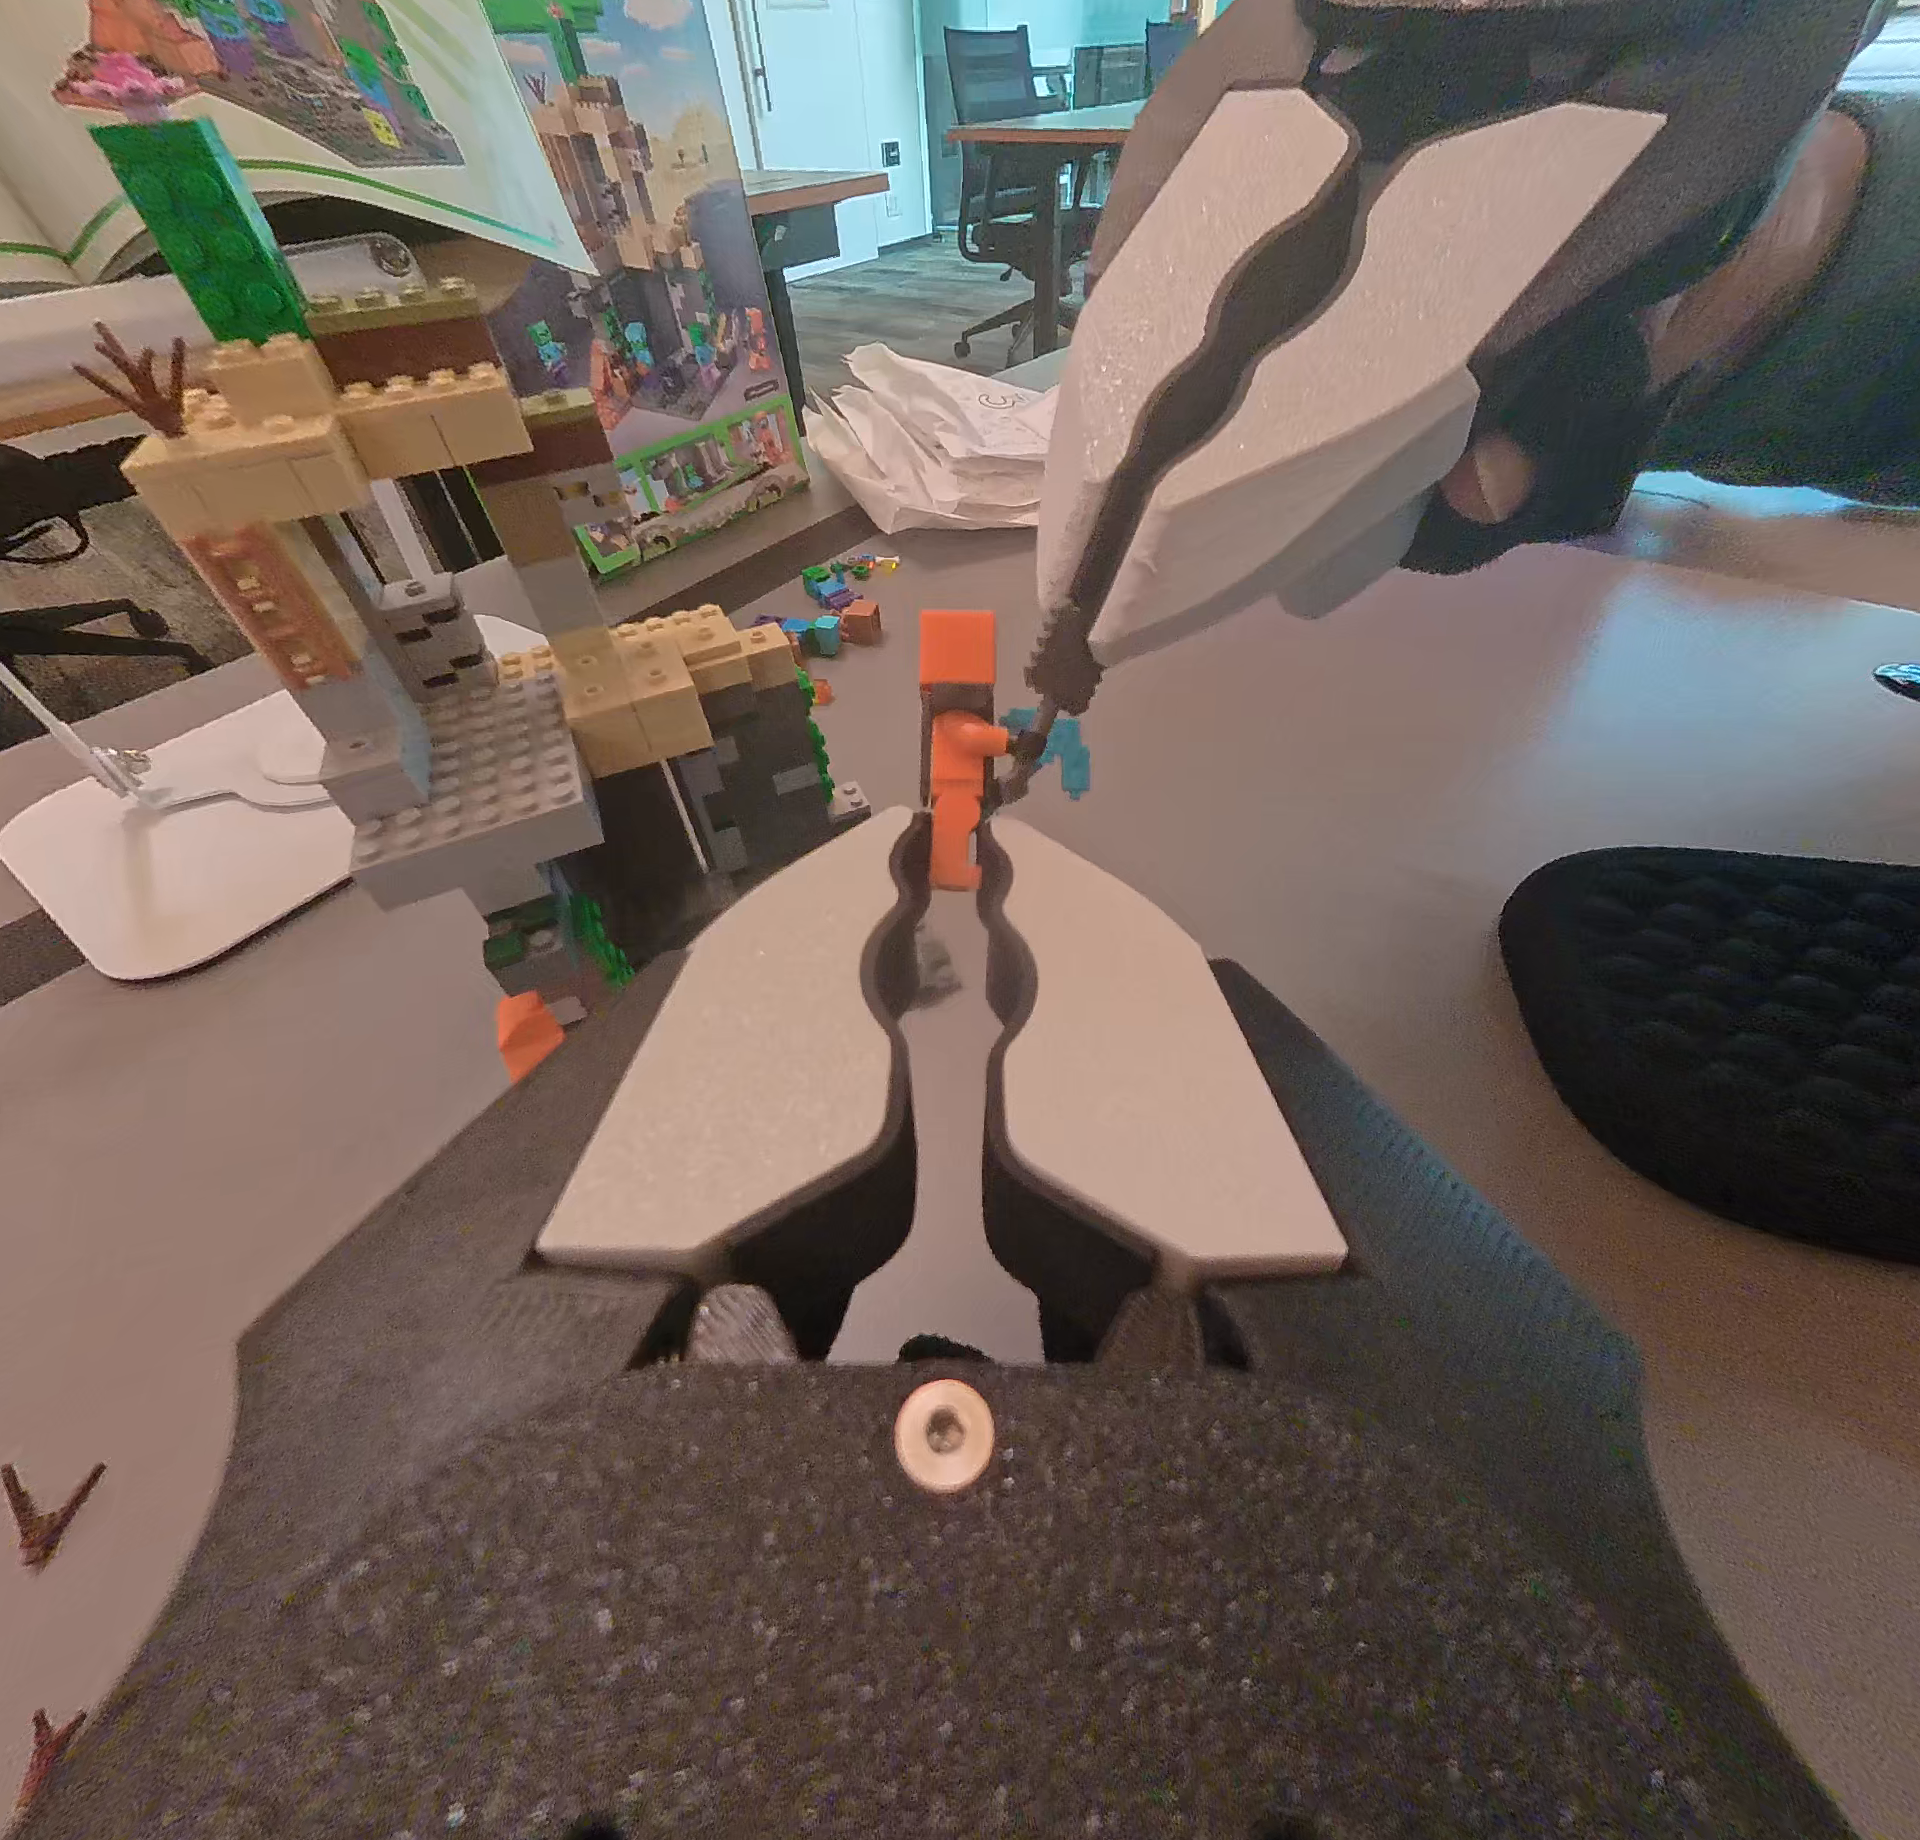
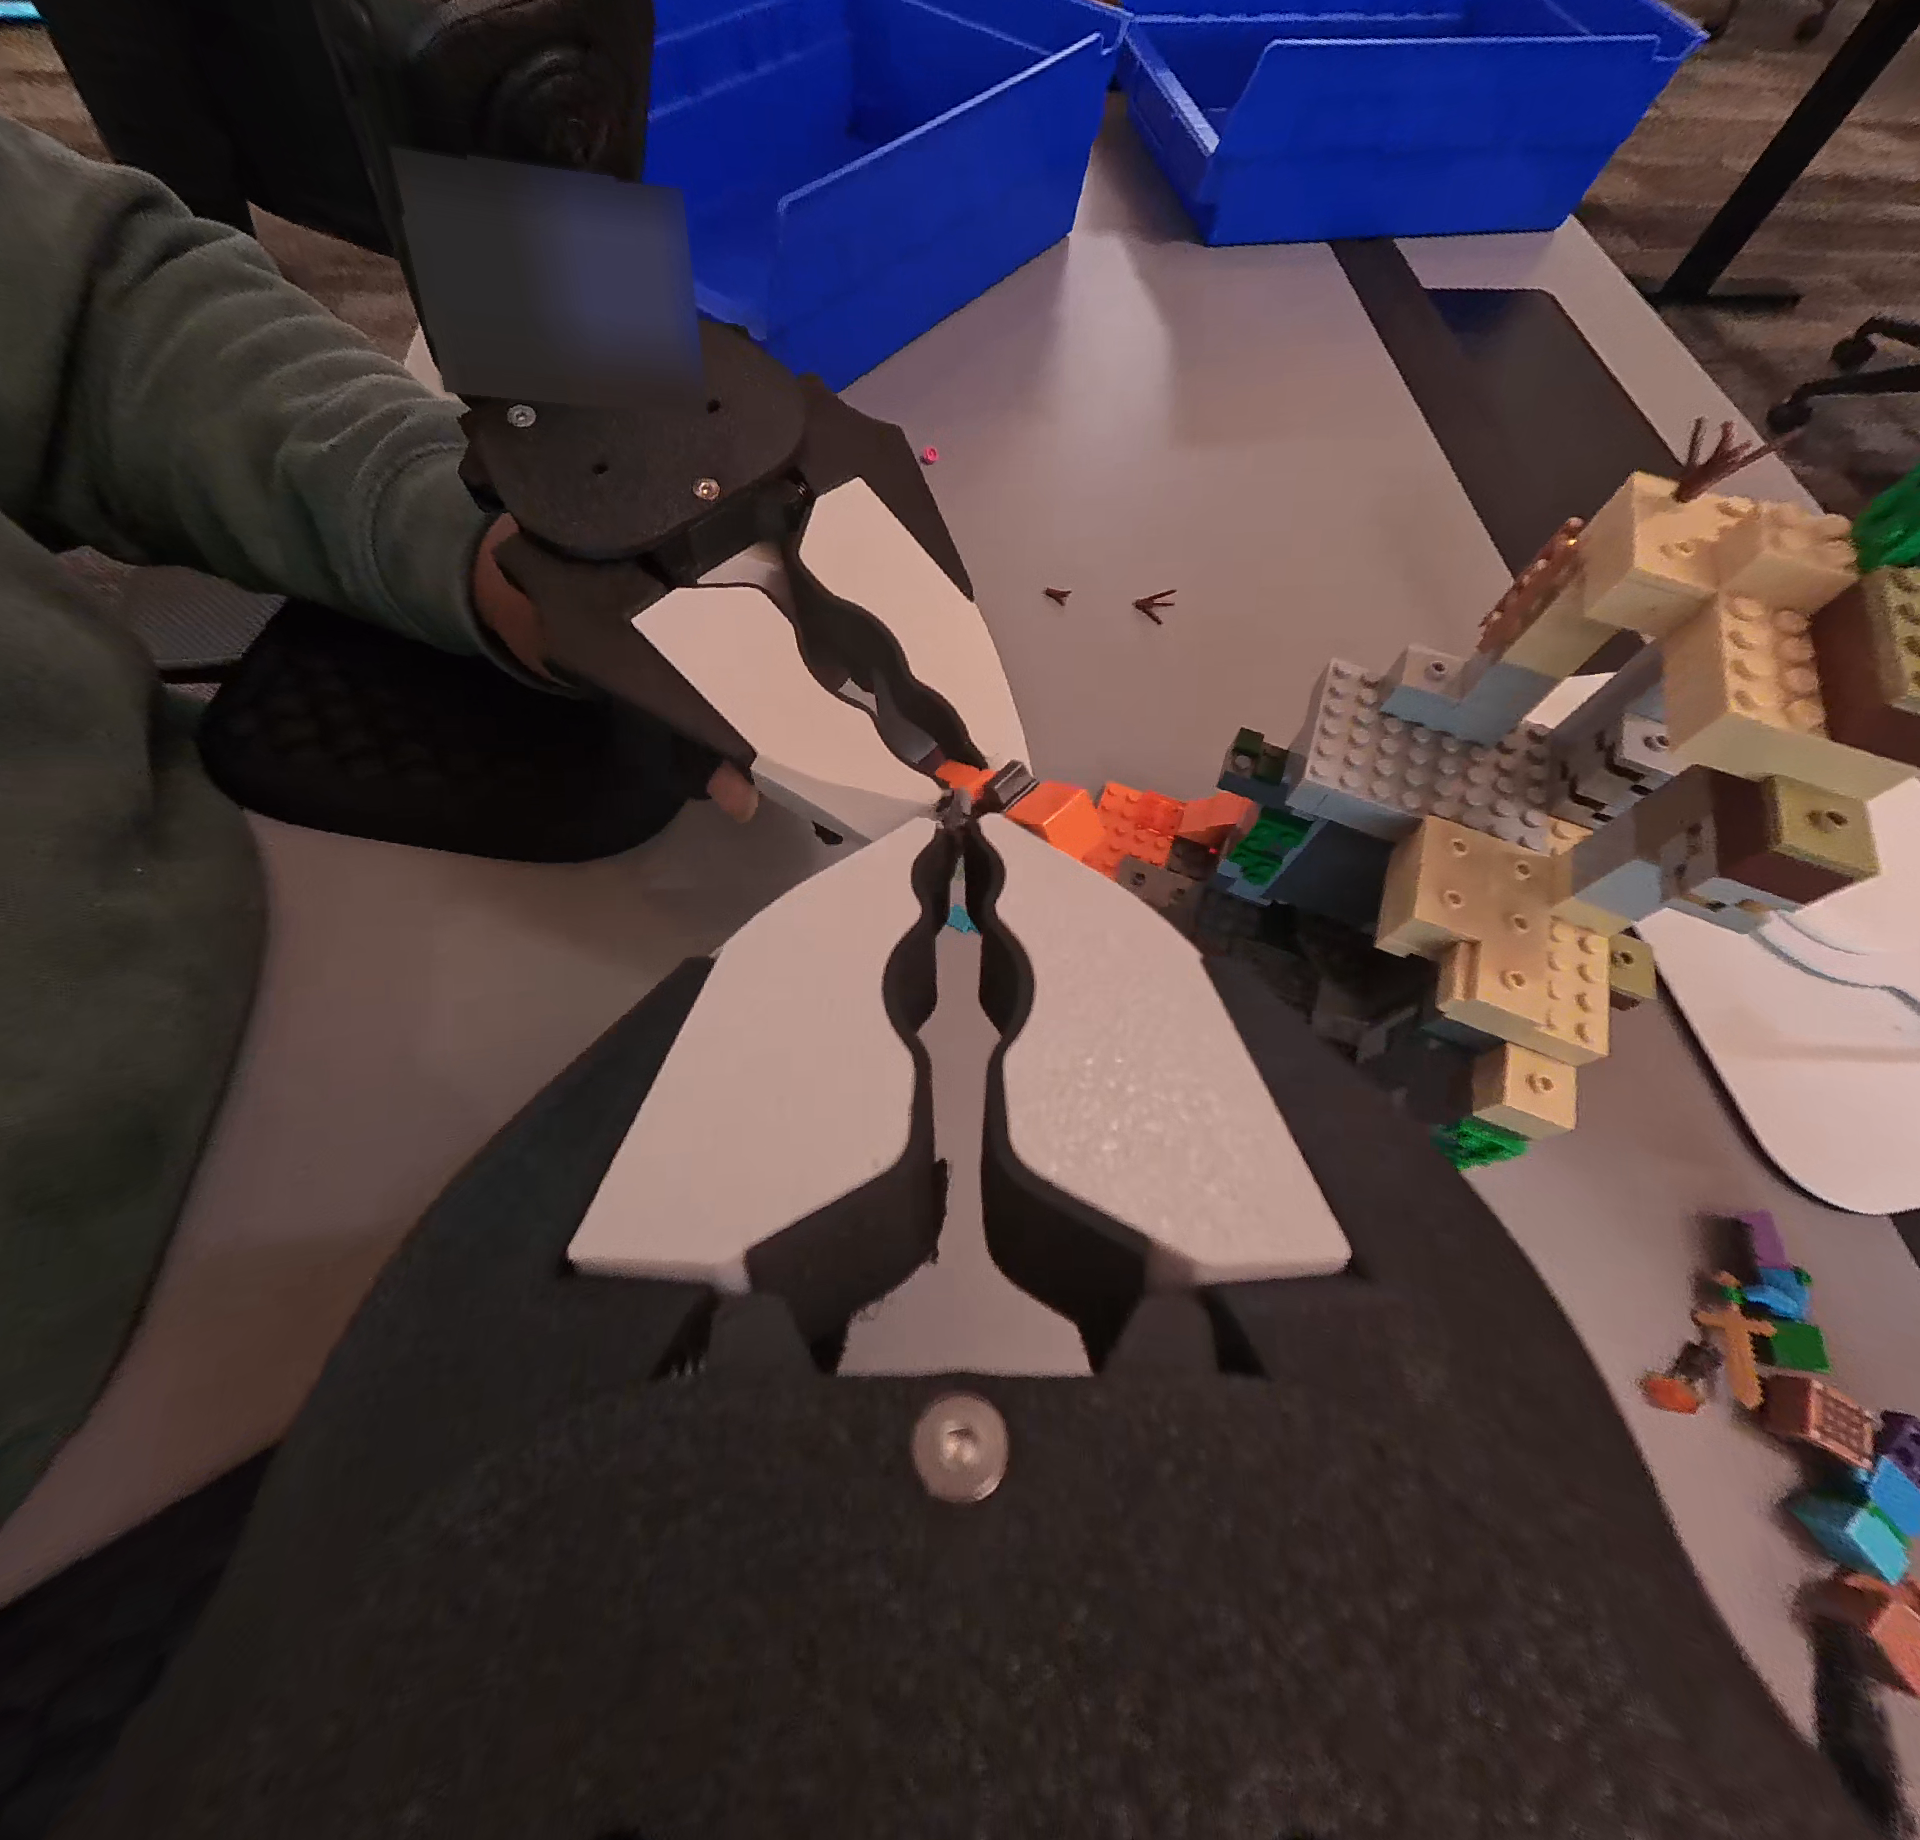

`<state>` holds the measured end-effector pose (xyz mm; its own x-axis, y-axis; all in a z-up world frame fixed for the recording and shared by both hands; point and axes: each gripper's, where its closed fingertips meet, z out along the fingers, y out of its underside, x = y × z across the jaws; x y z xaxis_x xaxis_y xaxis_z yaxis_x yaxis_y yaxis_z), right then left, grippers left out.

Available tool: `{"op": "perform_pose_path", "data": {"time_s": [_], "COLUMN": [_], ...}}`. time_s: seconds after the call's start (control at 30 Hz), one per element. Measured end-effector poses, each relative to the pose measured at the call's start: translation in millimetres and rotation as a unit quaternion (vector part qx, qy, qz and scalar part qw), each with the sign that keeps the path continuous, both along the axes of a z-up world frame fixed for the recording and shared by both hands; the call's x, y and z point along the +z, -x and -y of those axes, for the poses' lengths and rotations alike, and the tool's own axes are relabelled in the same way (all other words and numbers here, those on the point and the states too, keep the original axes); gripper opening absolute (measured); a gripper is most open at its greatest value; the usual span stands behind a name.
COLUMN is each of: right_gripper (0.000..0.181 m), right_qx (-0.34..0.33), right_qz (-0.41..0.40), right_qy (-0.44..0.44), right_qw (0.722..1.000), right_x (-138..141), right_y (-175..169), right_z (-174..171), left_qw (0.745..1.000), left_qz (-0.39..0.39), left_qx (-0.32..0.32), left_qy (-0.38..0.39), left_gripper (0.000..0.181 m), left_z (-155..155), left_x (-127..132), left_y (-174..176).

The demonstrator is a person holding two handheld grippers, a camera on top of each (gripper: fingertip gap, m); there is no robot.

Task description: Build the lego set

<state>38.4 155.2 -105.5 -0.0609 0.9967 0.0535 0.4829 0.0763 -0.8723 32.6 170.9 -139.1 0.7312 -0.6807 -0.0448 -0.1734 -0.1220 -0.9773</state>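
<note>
The orange minifigure [image 1: 956, 751] stands upright at the tip of the left tool [image 1: 951, 834], pinched by its legs, while the right tool [image 1: 1049, 647] nips a dark-handled pickaxe [image 1: 1044, 741] against the figure's hand; fitting that accessory looks like the step under way. Just beside them on the counter [image 1: 1351, 855] the tan-and-grey tower build [image 1: 436, 585] looks largely assembled. Loose bricks [image 2: 1808, 1416] remain unplaced, so work is left.
</note>
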Motion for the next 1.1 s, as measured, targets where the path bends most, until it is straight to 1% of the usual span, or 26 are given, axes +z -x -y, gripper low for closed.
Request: {"op": "perform_pose_path", "data": {"time_s": [0.03,0.33,0.5,0.63,0.77,0.9,1.1], "right_gripper": [0.002,0.003,0.008,0.005,0.002,0.001,0.002], "right_qx": [0.000,-0.001,-0.006,-0.017,-0.024,-0.040,-0.041], "right_qz": [-0.002,-0.010,-0.015,0.009,0.007,0.001,-0.014], "right_qy": [0.001,-0.002,-0.001,-0.002,0.015,0.064,0.098], "right_qw": [1.000,1.000,1.000,1.000,1.000,0.997,0.994], "right_x": [0,2,6,-2,-6,-6,-7], "right_y": [0,1,2,2,3,3,5], "right_z": [1,1,0,0,2,2,4], "left_qw": [1.000,1.000,1.000,1.000,1.000,1.000,1.000], "left_qz": [0.000,-0.004,-0.008,-0.010,-0.015,-0.017,-0.018], "left_qx": [0.001,-0.002,-0.001,0.004,0.008,0.013,0.016], "left_qy": [-0.001,-0.008,-0.005,-0.011,-0.015,-0.017,-0.017], "left_gripper": [0.008,0.008,0.008,0.008,0.008,0.008,0.008], "left_z": [0,1,0,0,0,0,0], "left_x": [0,1,-2,-1,-1,-1,-1], "left_y": [0,-1,0,1,3,3,5]}}
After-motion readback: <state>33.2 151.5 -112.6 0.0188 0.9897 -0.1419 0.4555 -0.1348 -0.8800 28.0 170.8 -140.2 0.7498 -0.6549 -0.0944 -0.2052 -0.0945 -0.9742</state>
